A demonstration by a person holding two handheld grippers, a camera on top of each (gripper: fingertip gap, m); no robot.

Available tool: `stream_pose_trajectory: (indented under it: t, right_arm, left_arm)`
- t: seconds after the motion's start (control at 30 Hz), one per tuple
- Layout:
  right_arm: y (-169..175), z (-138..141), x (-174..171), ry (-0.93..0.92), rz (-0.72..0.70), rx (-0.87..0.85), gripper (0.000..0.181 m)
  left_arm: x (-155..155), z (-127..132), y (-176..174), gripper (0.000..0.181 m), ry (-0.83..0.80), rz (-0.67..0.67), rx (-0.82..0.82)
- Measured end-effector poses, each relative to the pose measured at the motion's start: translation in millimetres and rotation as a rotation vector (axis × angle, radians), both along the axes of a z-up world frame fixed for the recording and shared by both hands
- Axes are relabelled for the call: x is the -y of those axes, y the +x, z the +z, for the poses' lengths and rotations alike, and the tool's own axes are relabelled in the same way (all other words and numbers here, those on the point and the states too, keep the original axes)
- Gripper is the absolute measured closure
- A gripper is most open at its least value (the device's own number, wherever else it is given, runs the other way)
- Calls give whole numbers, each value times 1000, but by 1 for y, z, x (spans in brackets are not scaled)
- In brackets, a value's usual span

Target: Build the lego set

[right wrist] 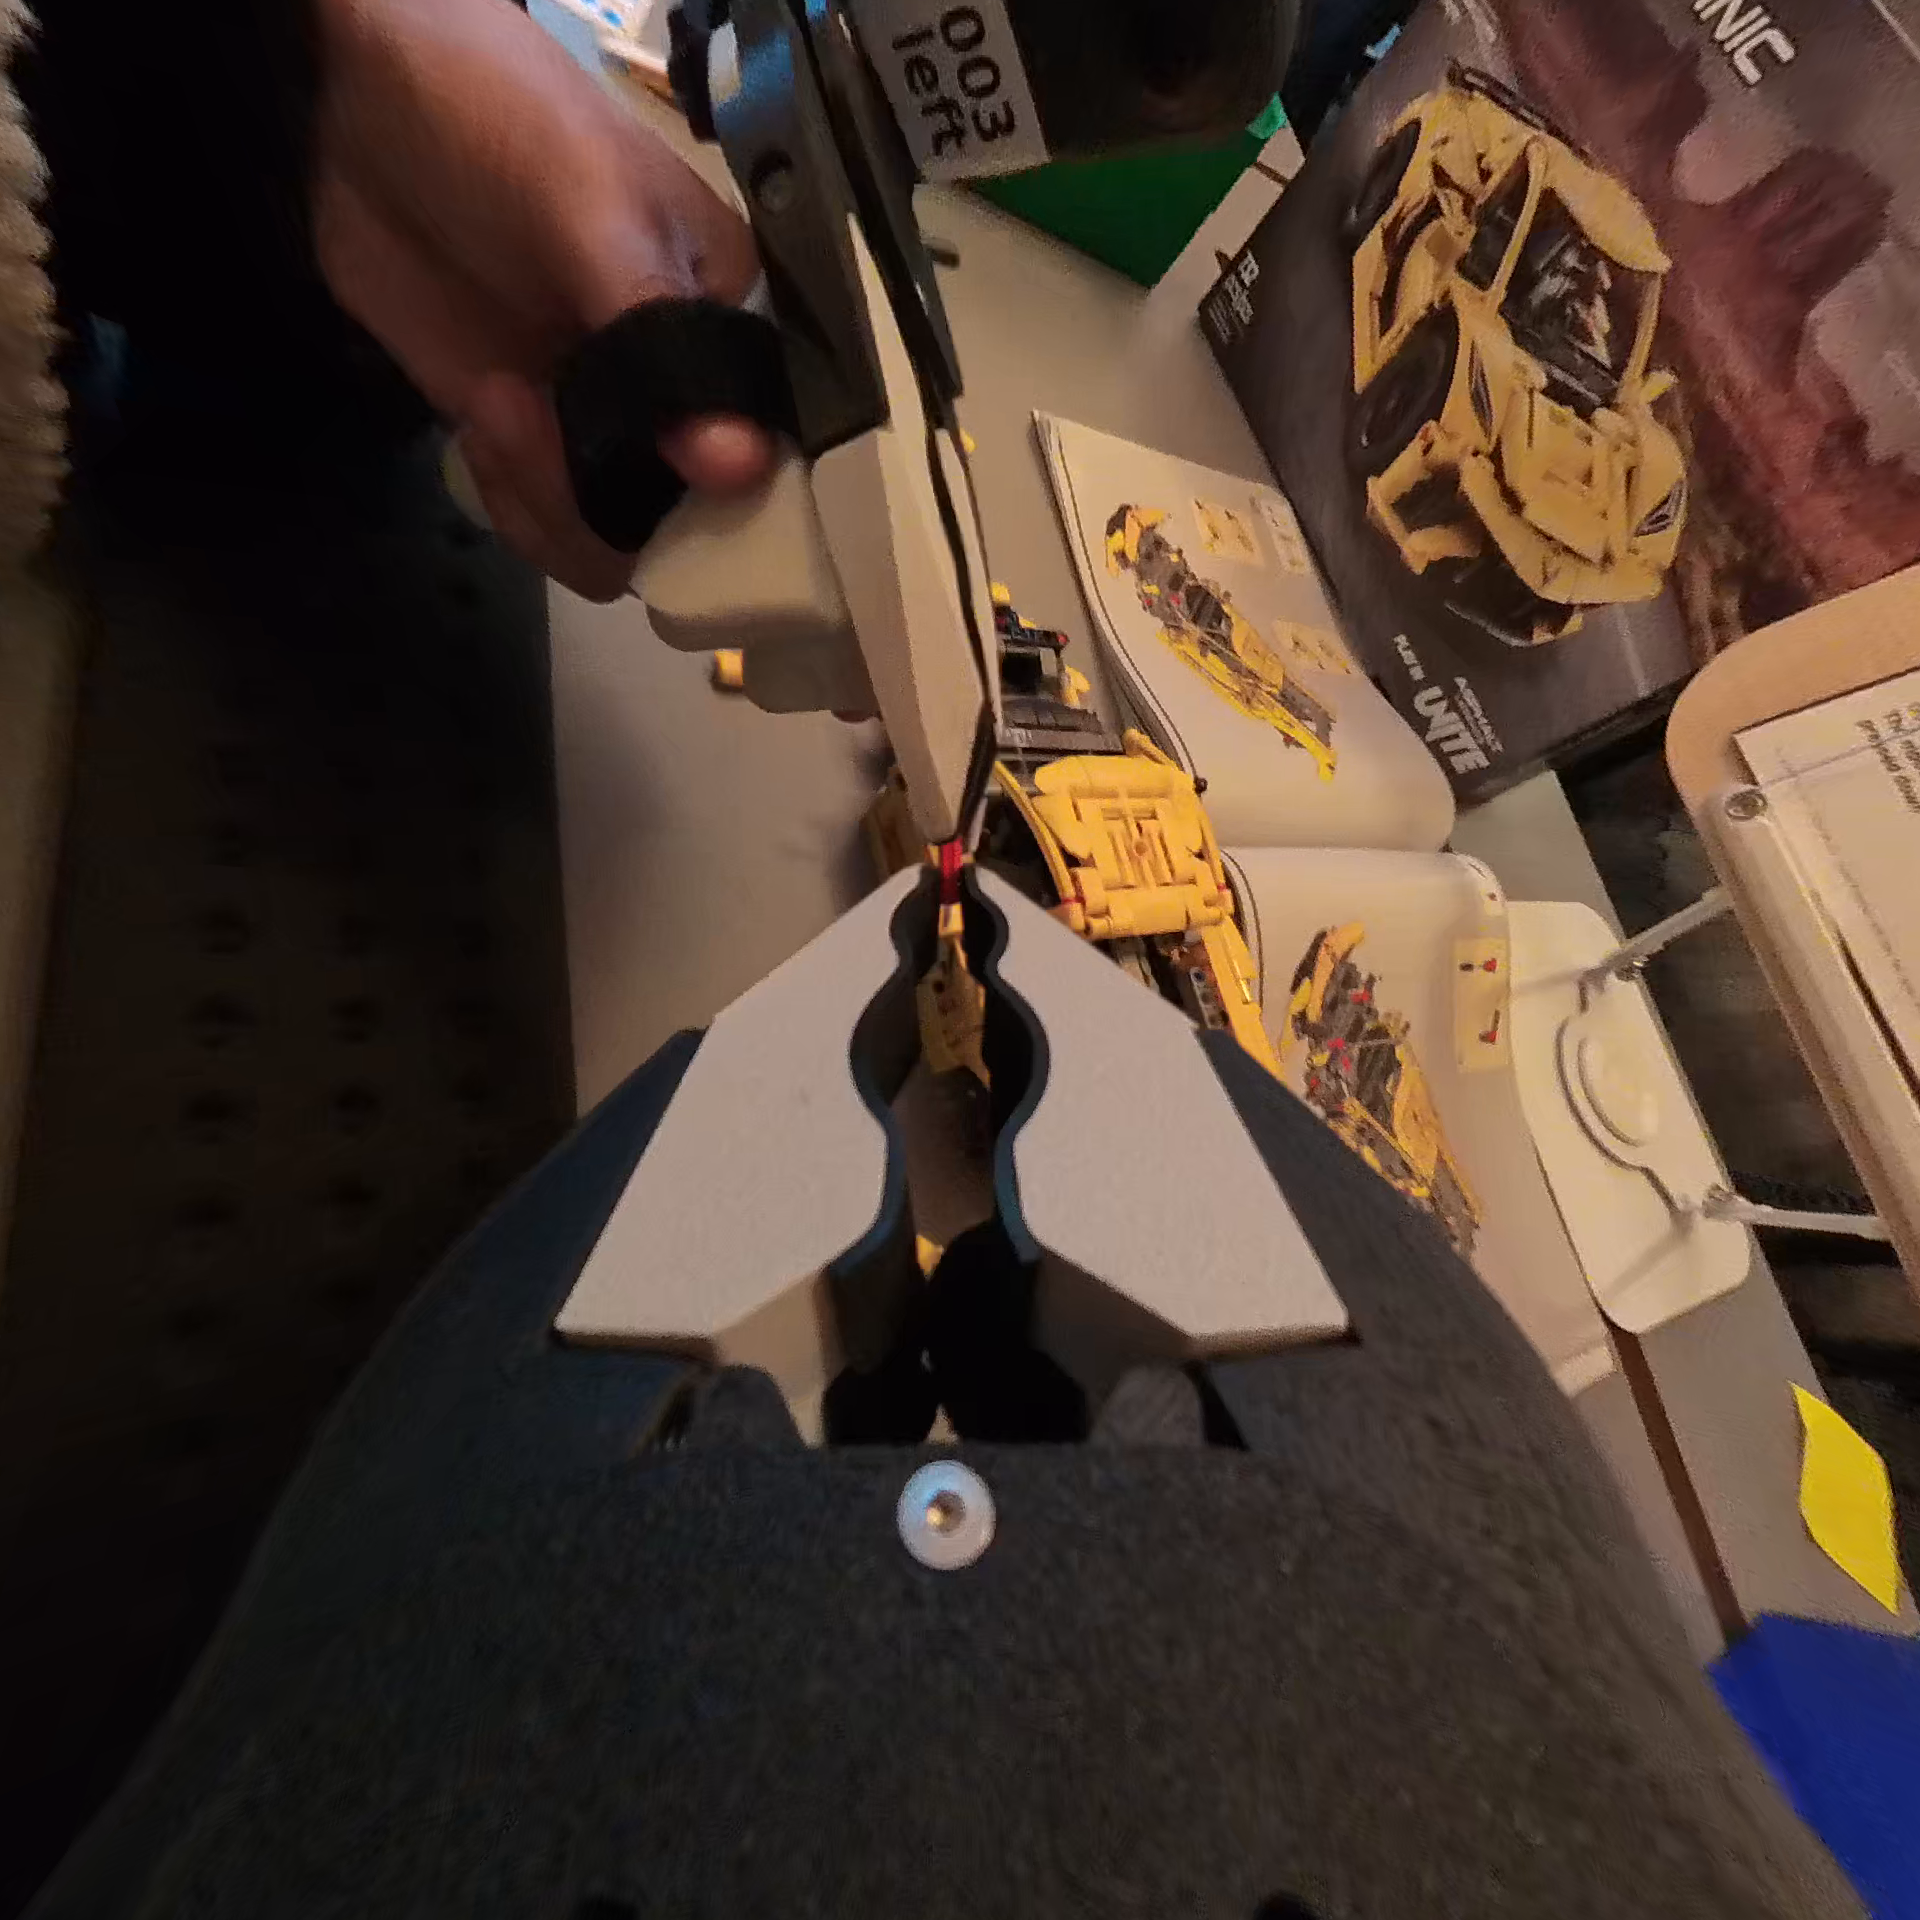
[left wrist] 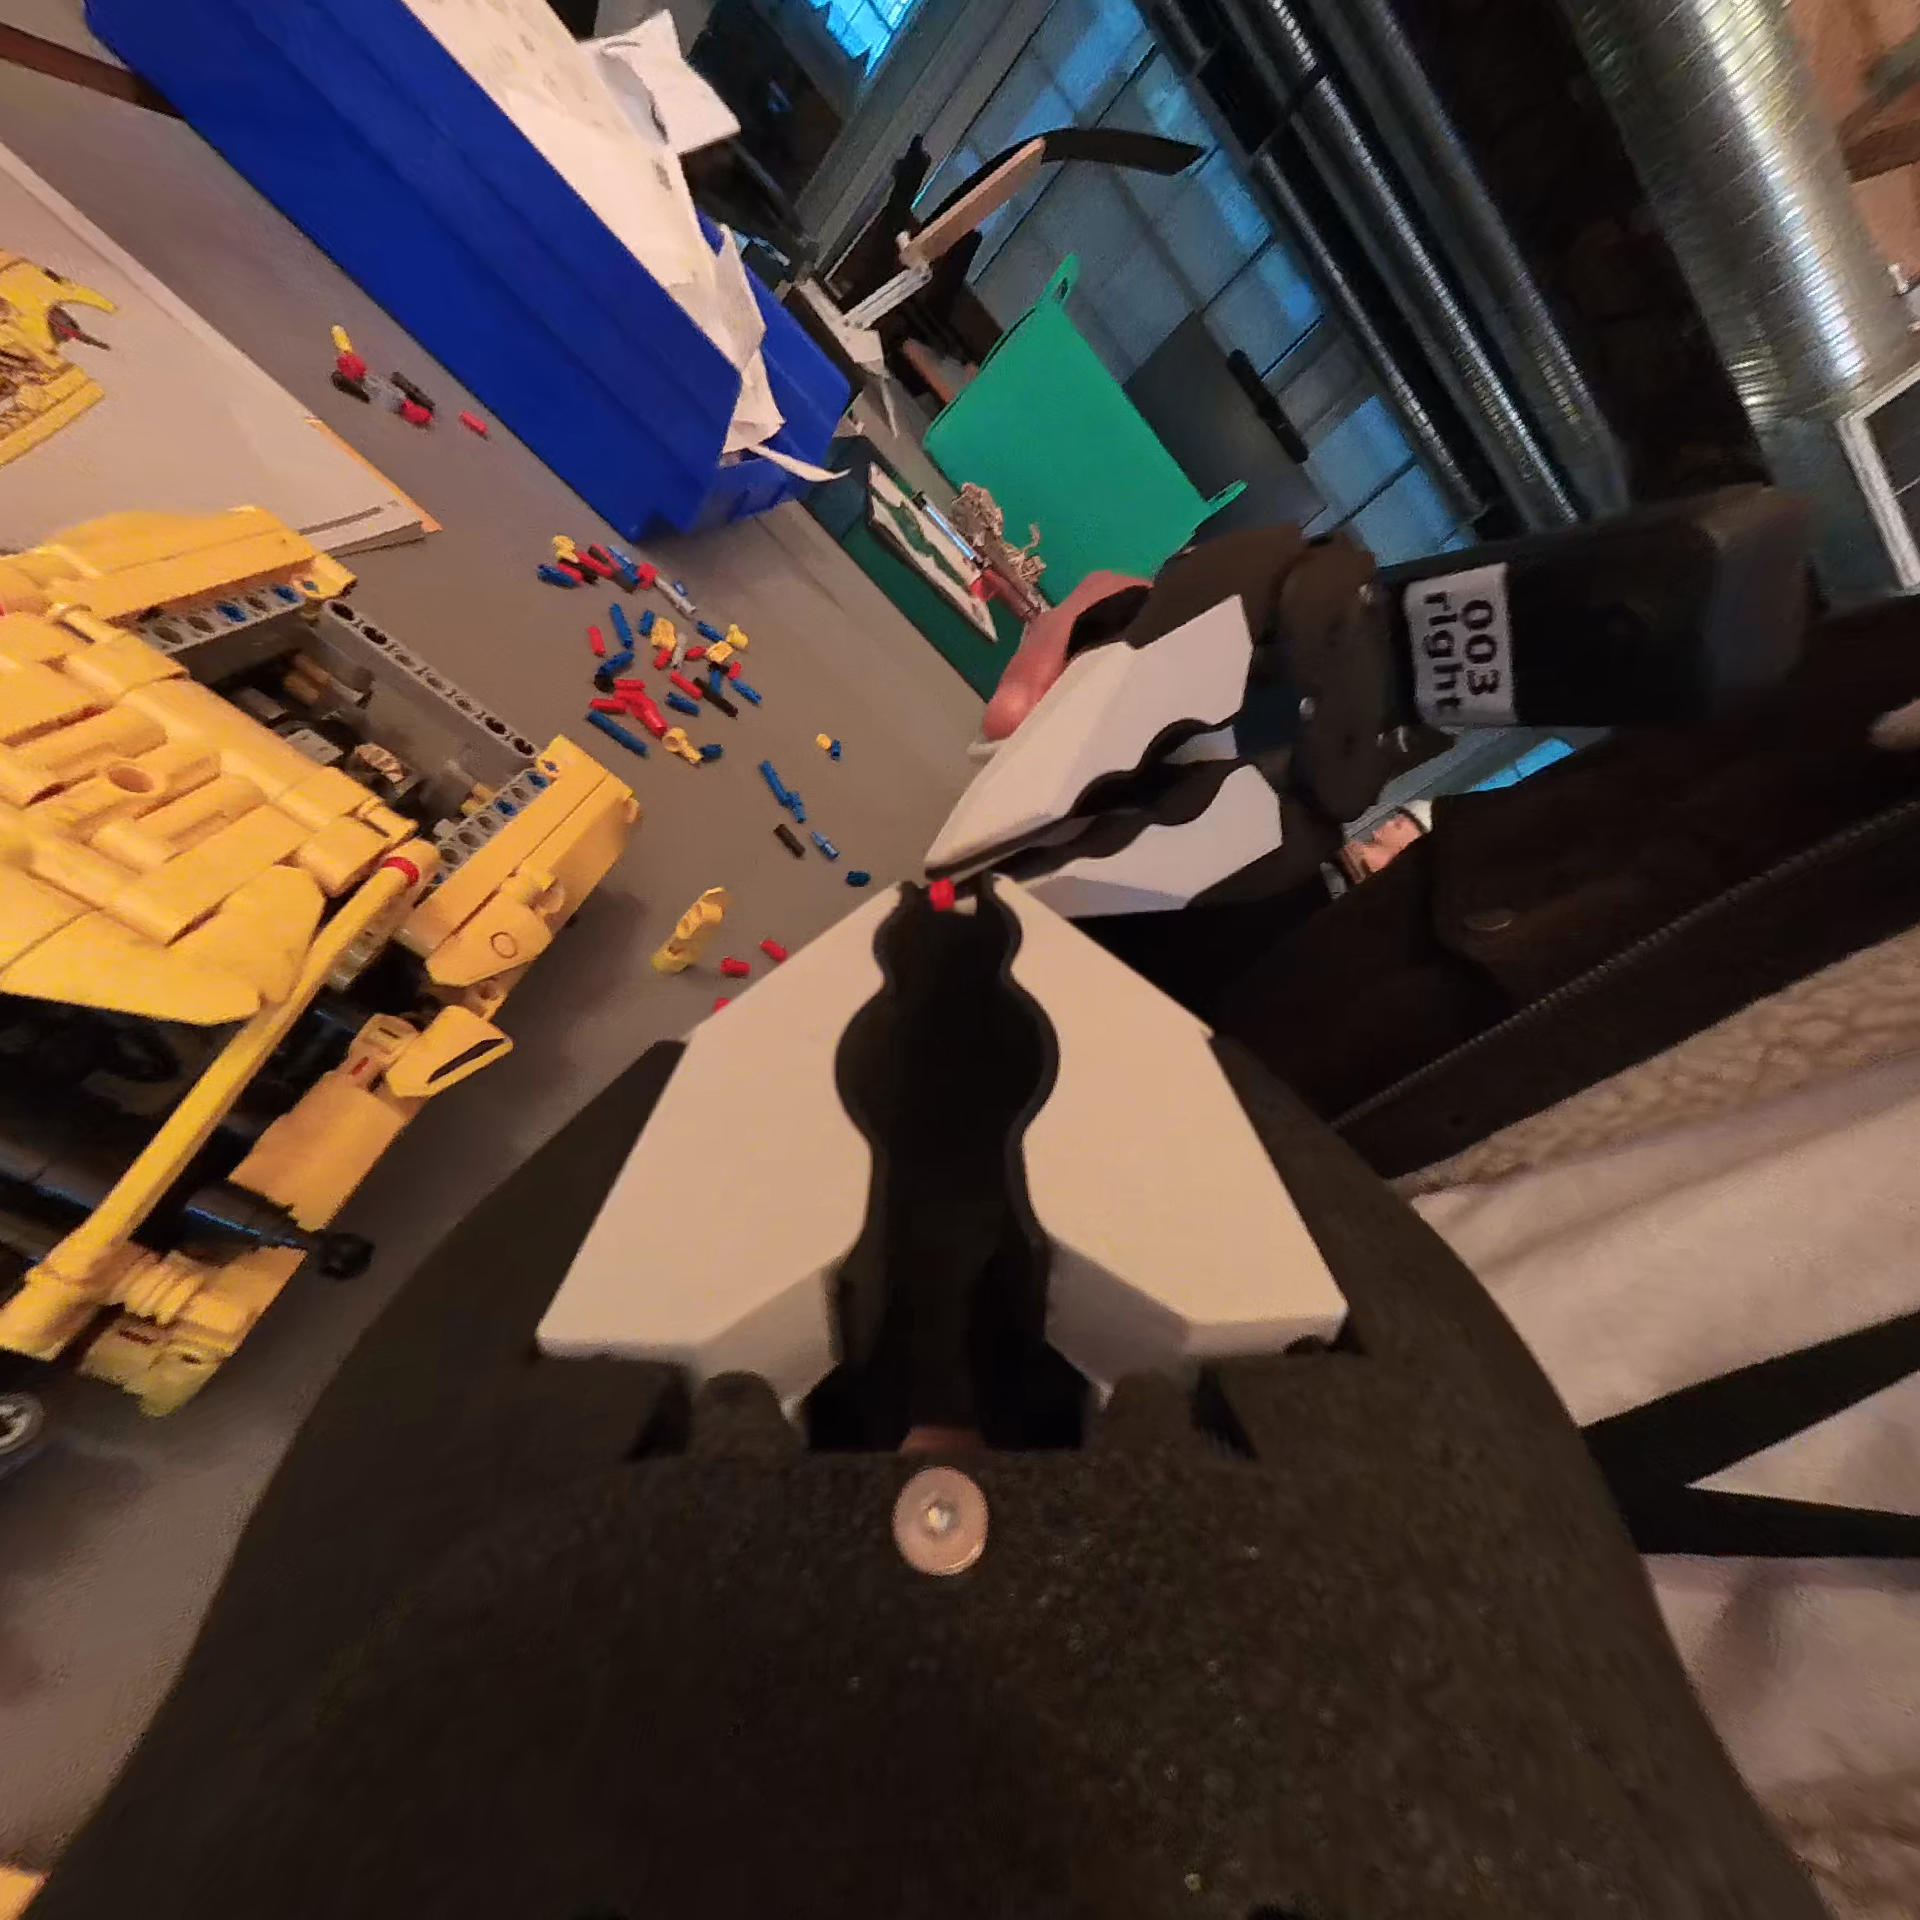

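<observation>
Along the left edge of the grey bench (left wrist: 582, 499) in your left wrist view sits the half-built yellow car model (left wrist: 208, 831), with the open instruction booklet (left wrist: 187, 416) just behind it toward the far-left corner and a long blue bin (left wrist: 436, 239) stuffed with crumpled paper along the far edge. Between the model and the bench's right edge lies a loose scatter of small red, blue, yellow and black pieces (left wrist: 665, 675), well apart from both tools. Your left gripper (left wrist: 940, 896) hangs off the near edge with its fingers nearly together, pinching a small red pin (left wrist: 941, 894) at their very tips. Your right gripper (left wrist: 961, 857) comes in from the right, its tips touching that same pin; its fingers are also drawn close, and in the right wrist view they close on a thin yellow piece (right wrist: 948, 987) that meets the red pin (right wrist: 950, 860) at the tips. In that view your left gripper (right wrist: 948, 831) comes down from above, a hand (right wrist: 540, 270) around its handle. Farther right, past the model (right wrist: 1122, 842), the booklet (right wrist: 1247, 665) lies open, with the set's box (right wrist: 1558, 343) standing at the far-right corner.
</observation>
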State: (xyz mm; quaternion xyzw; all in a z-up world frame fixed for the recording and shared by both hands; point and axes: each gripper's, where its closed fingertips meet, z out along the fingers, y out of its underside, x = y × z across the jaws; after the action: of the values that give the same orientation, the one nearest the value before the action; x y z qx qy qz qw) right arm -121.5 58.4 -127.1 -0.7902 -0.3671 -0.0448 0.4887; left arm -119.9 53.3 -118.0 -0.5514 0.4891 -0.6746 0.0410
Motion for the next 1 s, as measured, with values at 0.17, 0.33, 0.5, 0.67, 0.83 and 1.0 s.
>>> stream_pose_trajectory:
  t: [0.17, 0.33, 0.5, 0.67, 0.83, 1.0]
  right_arm:
    - [-5, 2, -5, 26, 15, -8, 178]
    - [-7, 1, -6, 20, 16, -31, 178]
    - [-11, 5, -4, 30, 14, -160, 178]
    - [-11, 17, 5, 7, 24, -364, 163]
    - [27, -16, 20, -212, -106, -452, 160]
    - [70, -76, 49, -470, -328, -342, 157]
  left_arm:
    - [-1, 1, -2, 173, -9, -3, 10]
    - [-2, 0, -4, 175, -27, -2, 4]
    - [-2, 3, -8, 177, -66, -26, 7]
    - [-2, 15, -14, 178, -138, -58, 72]
    - [-5, 15, -20, 178, 61, -39, 186]
    - [-18, -26, -22, 177, 486, 18, 192]
